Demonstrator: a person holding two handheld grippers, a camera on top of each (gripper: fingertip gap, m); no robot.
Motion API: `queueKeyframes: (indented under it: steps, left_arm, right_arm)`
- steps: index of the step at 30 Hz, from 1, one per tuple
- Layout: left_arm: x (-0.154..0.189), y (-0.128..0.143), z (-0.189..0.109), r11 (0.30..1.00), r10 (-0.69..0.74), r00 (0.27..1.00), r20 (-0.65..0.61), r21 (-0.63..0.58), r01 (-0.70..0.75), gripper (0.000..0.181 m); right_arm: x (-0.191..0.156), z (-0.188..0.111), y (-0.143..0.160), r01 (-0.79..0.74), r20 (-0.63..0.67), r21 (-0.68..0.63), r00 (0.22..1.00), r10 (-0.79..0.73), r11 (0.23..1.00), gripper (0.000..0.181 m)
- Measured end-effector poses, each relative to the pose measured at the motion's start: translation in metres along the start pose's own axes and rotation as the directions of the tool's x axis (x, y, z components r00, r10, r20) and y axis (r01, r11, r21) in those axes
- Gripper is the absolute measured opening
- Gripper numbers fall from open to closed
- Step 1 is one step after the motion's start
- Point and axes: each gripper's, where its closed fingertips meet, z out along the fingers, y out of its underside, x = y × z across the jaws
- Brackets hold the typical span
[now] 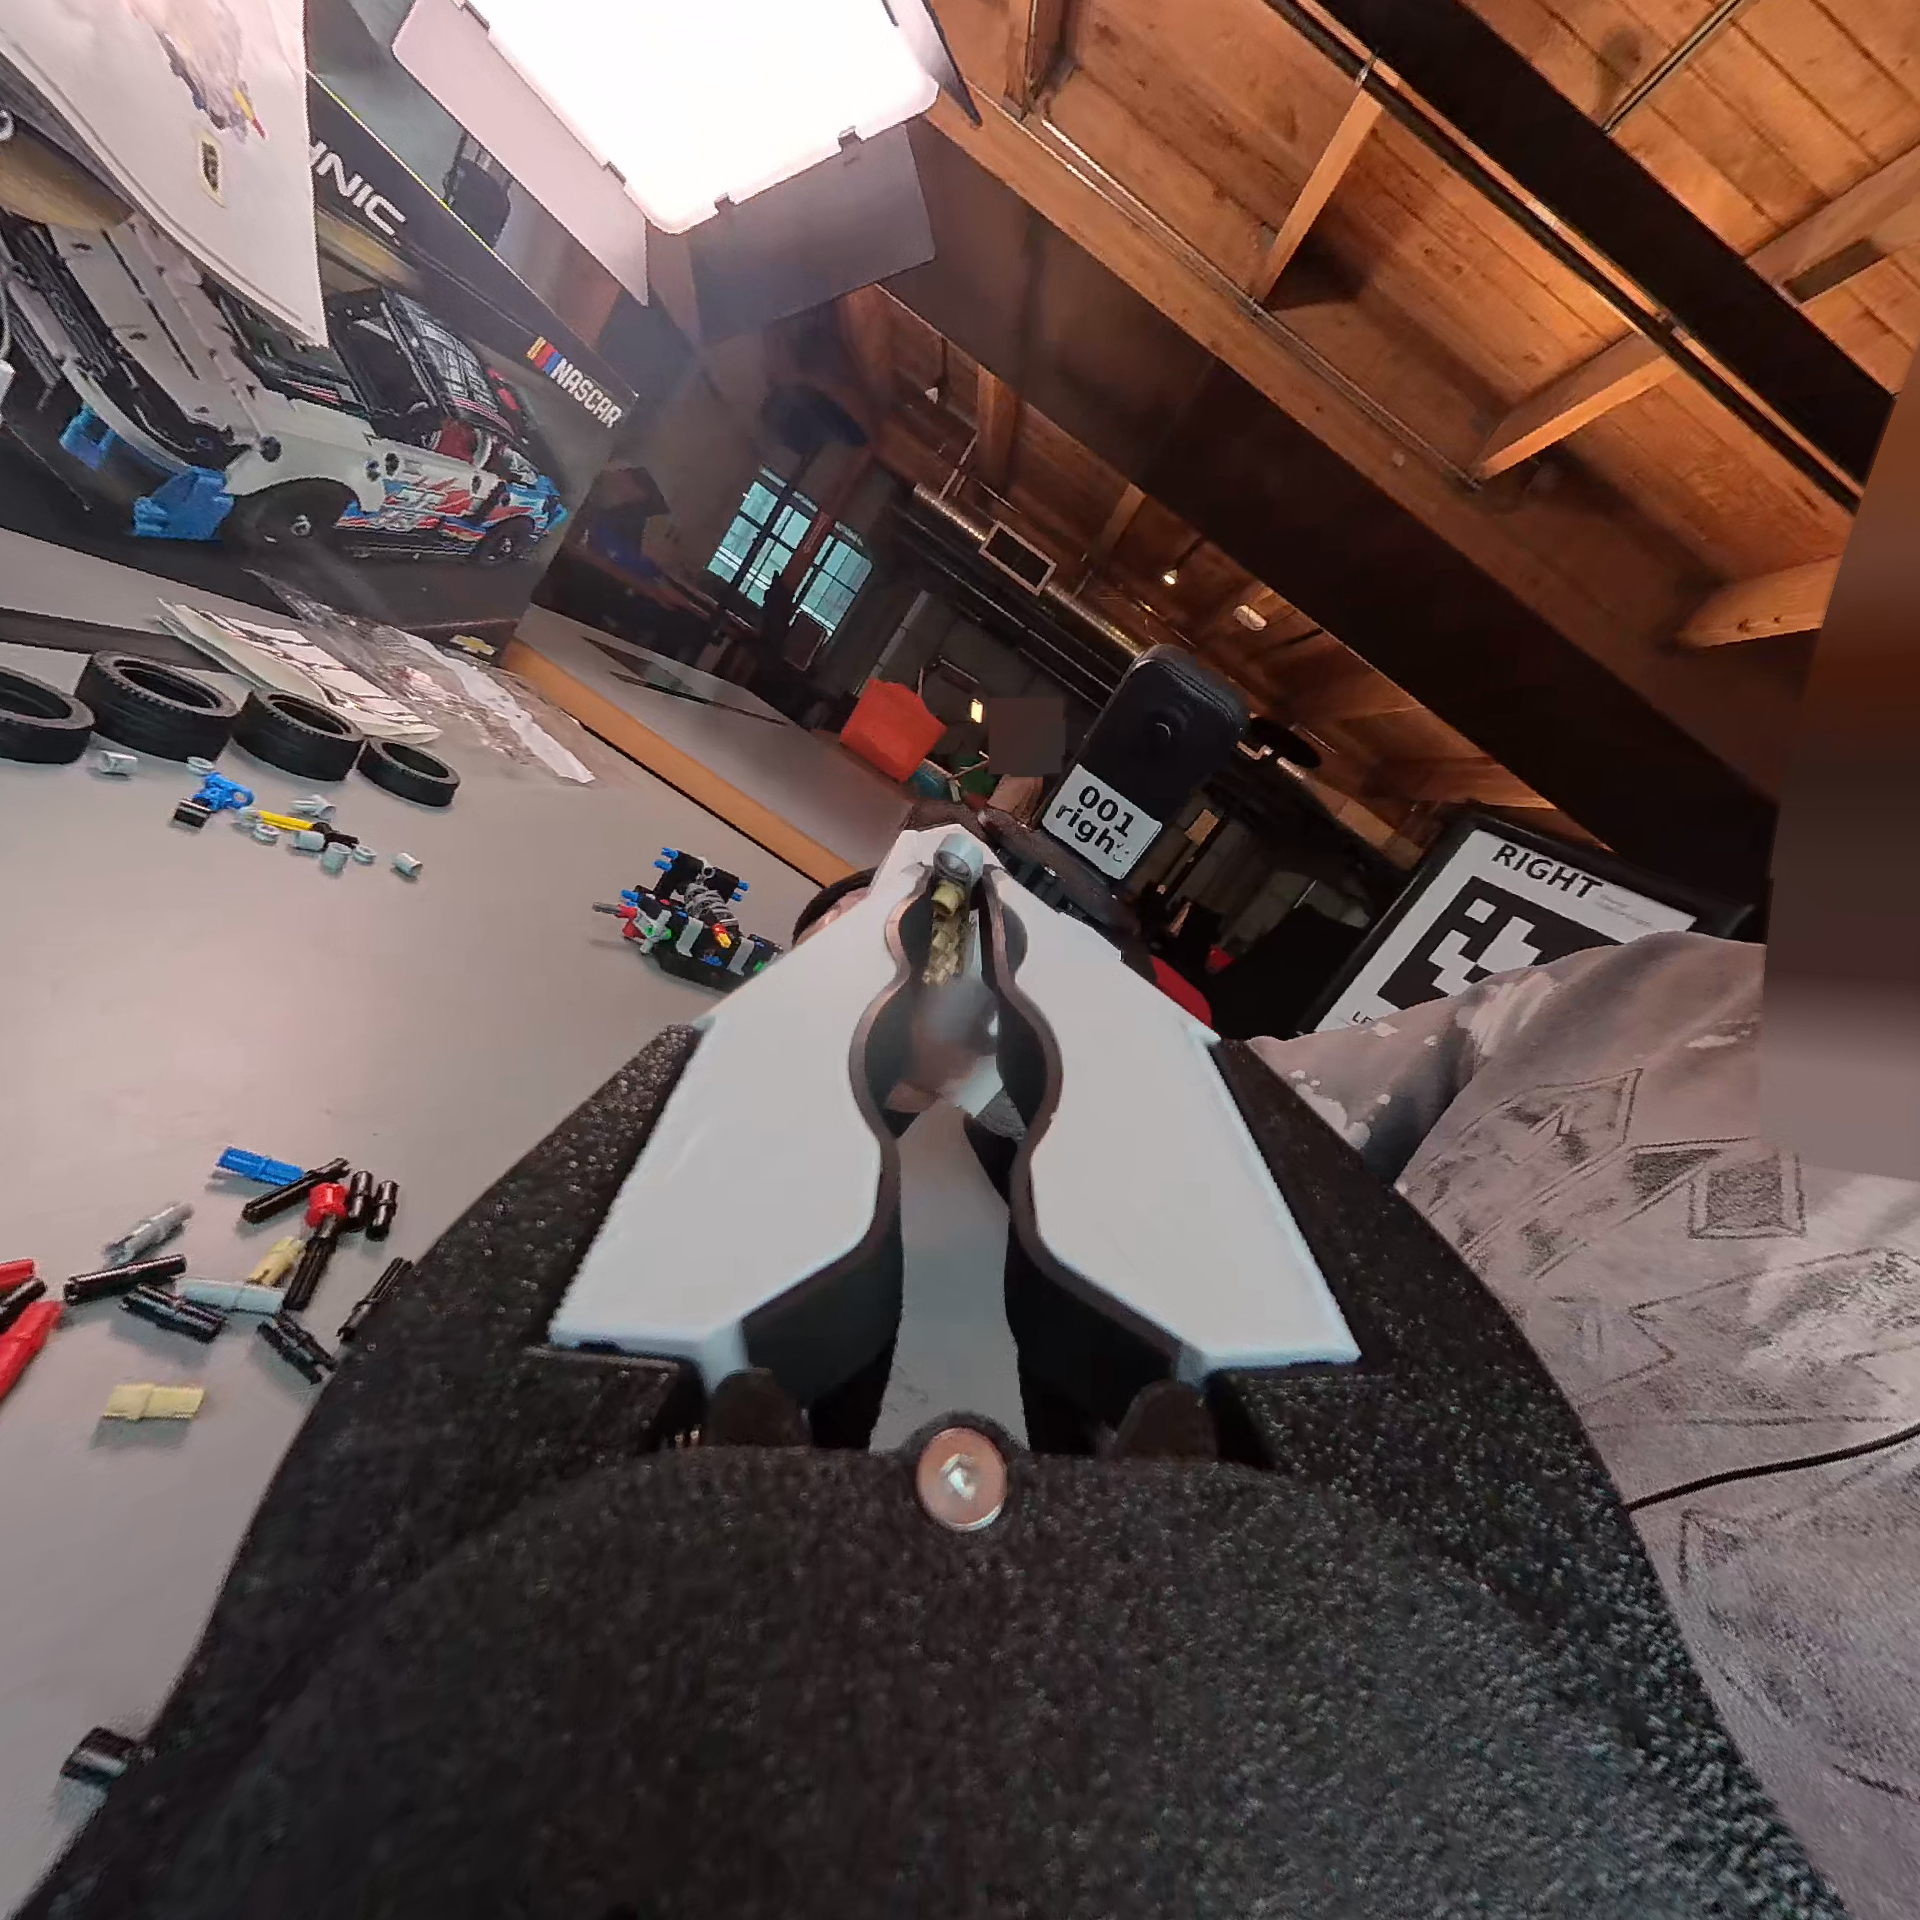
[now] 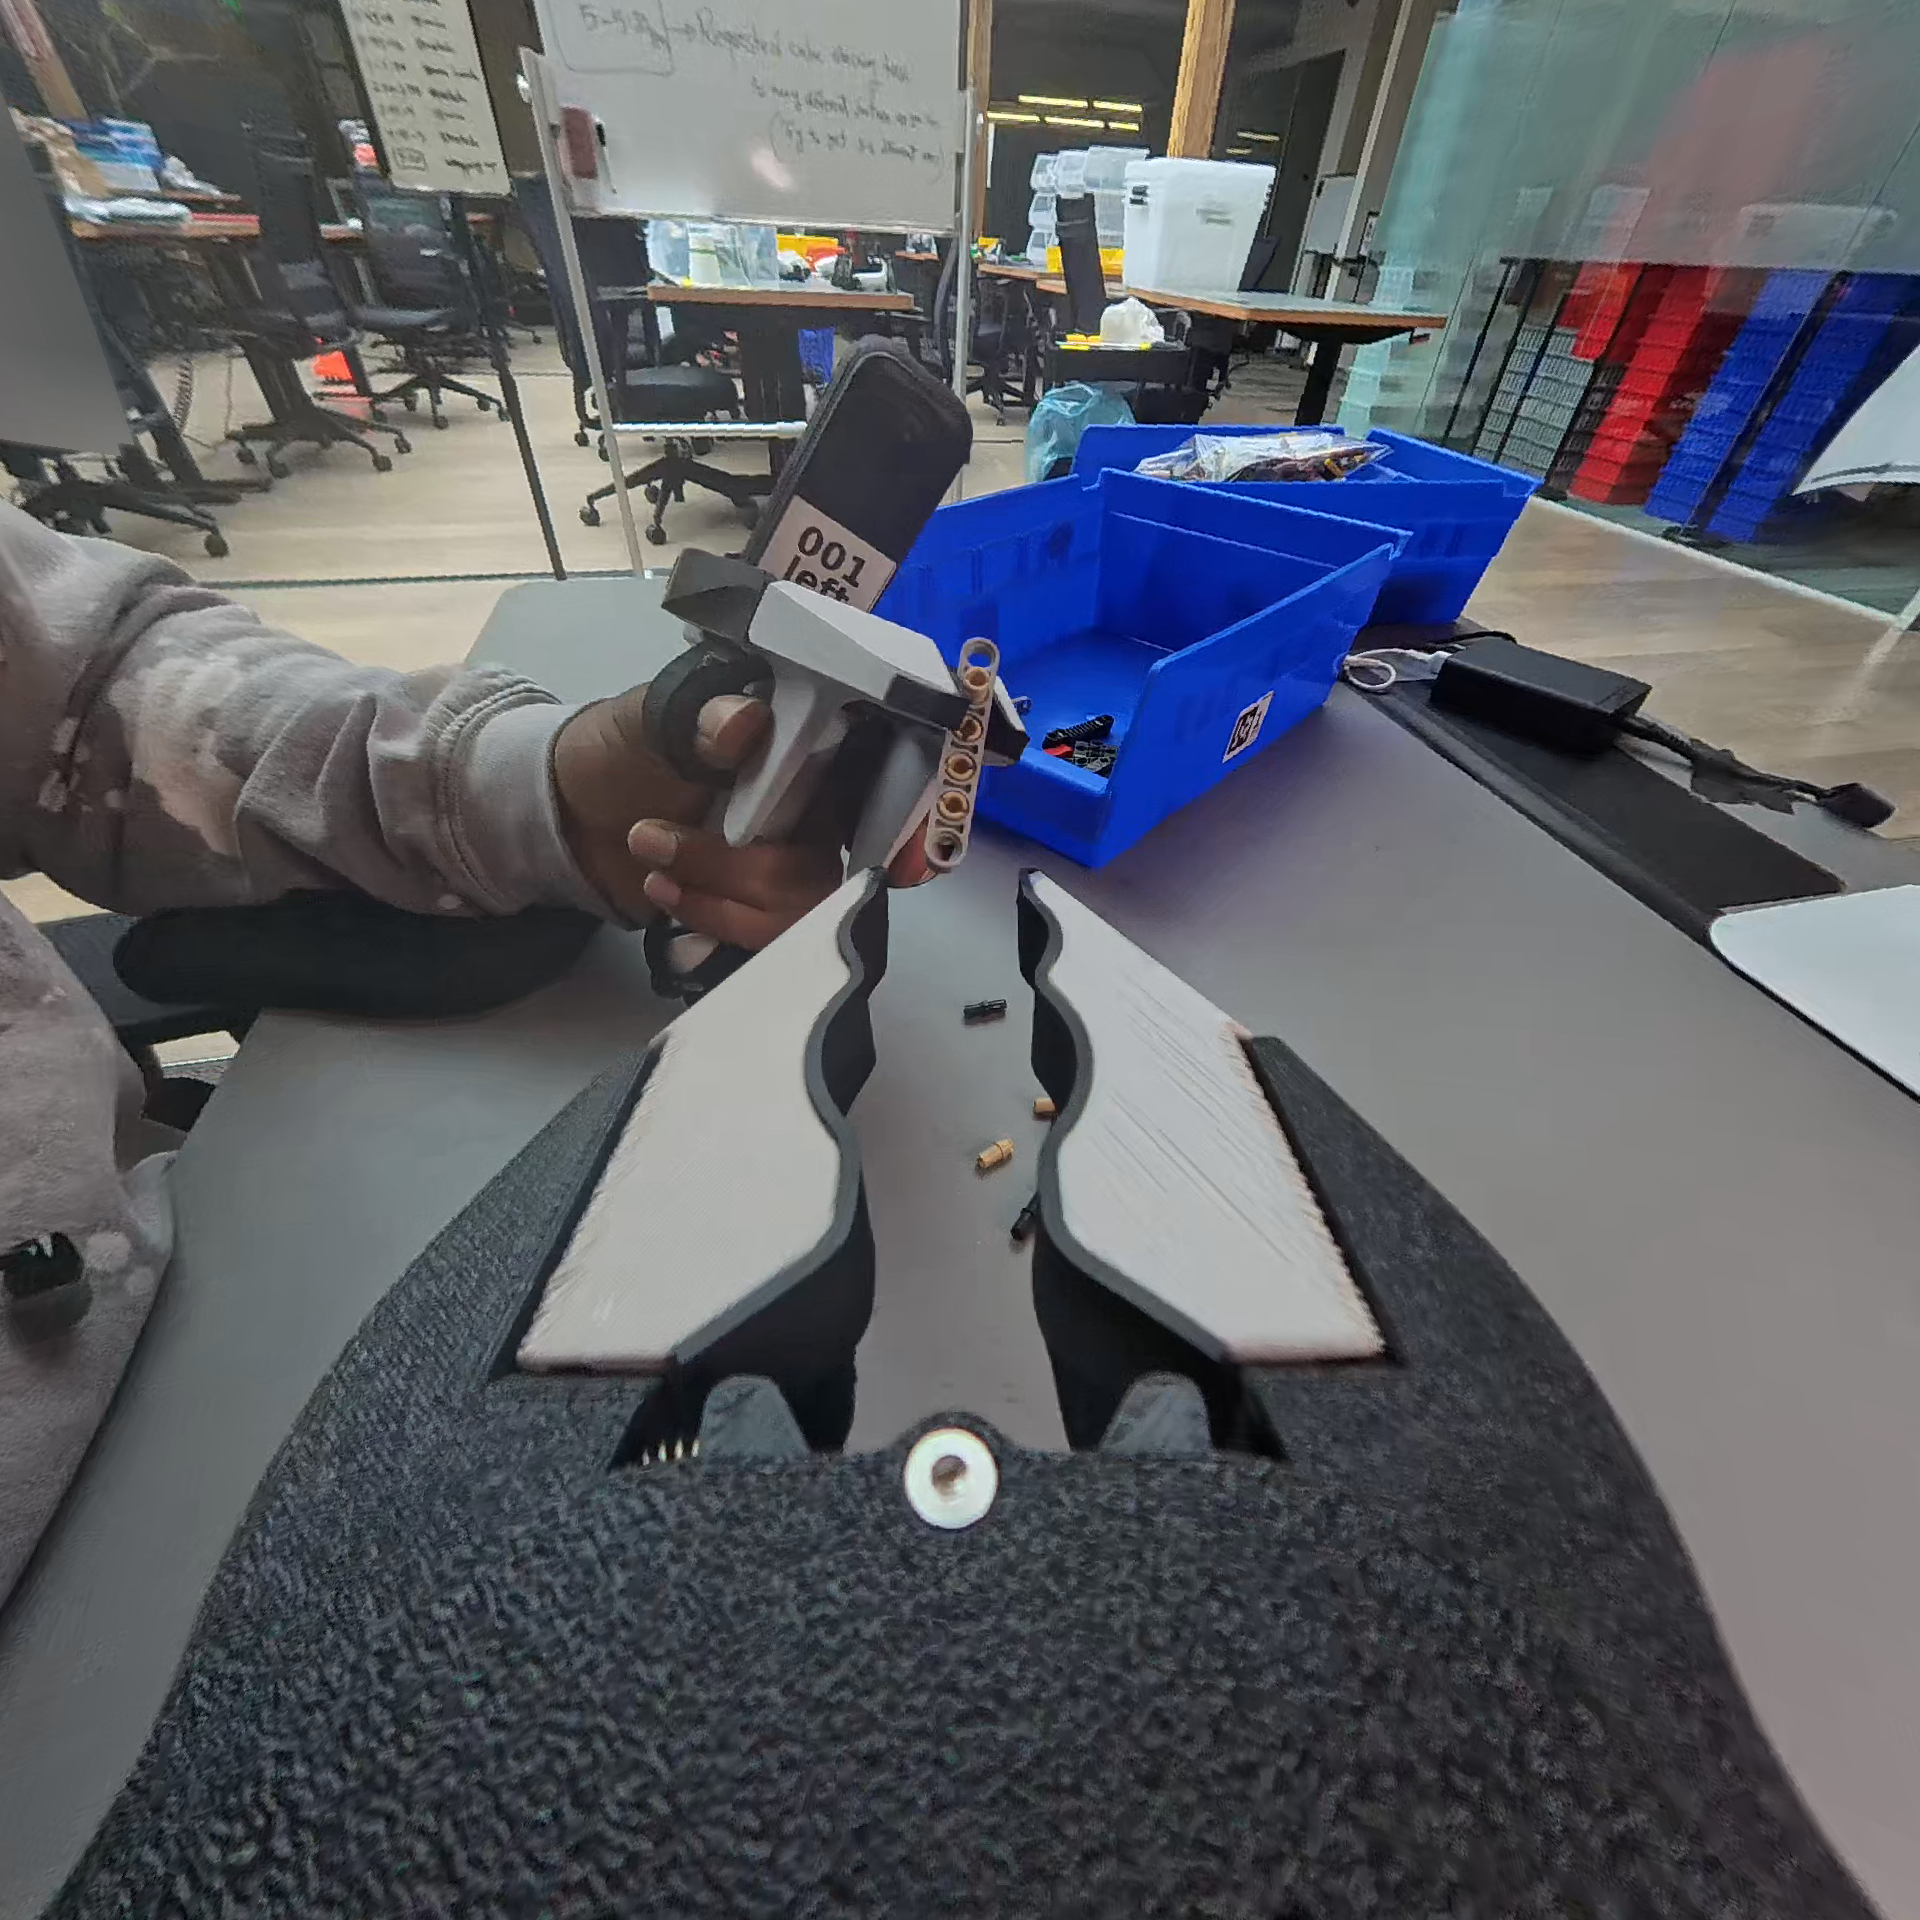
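On the grey table point(image 2: 1455, 935) stands a blue bin point(image 2: 1132, 665) bearing a small sticker. My left gripper point(image 1: 951, 883), its white label facing my other camera, clamps a grey holed beam point(image 2: 964, 753) with tan pins. My right gripper point(image 2: 951, 883) gapes empty over loose tan pins point(image 2: 994, 1152).

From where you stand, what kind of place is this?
Probably a shared workshop or lab office. Behind the grey table stand a whiteboard, desks with rolling chairs and stacked blue storage bins. The left gripper holds a grey holed beam; the right gripper is open.
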Motion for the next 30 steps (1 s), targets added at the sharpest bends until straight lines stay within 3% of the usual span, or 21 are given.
queueKeyframes:
  steps: [6,12,19,26,30]
  left_arm:
    - [0.006,0.004,0.003,1.000,-0.002,0.999,-0.047,-0.013,0.002,0.006]
    - [0.011,0.011,0.006,0.996,0.067,0.996,-0.052,-0.061,-0.070,0.010]
    - [0.007,0.010,0.004,0.992,0.107,0.994,-0.012,-0.073,-0.108,0.013]
    - [0.012,0.007,0.005,0.991,0.111,0.993,-0.031,-0.068,-0.113,0.014]
    - [0.012,0.011,0.006,0.985,0.142,0.990,-0.022,-0.095,-0.144,0.005]
  right_arm:
    - [-0.003,-0.003,-0.012,0.053,0.002,0.054,0.999,-0.053,0.997,0.007]
    - [-0.002,-0.017,-0.023,-0.146,0.111,0.117,0.985,0.134,0.982,0.007]
    - [0.003,-0.024,-0.034,-0.400,0.240,0.178,0.904,0.354,0.899,0.006]
    - [-0.006,-0.015,-0.023,-0.396,0.256,0.127,0.899,0.356,0.909,0.007]
    - [-0.008,-0.013,-0.018,-0.376,0.252,0.104,0.906,0.341,0.921,0.006]
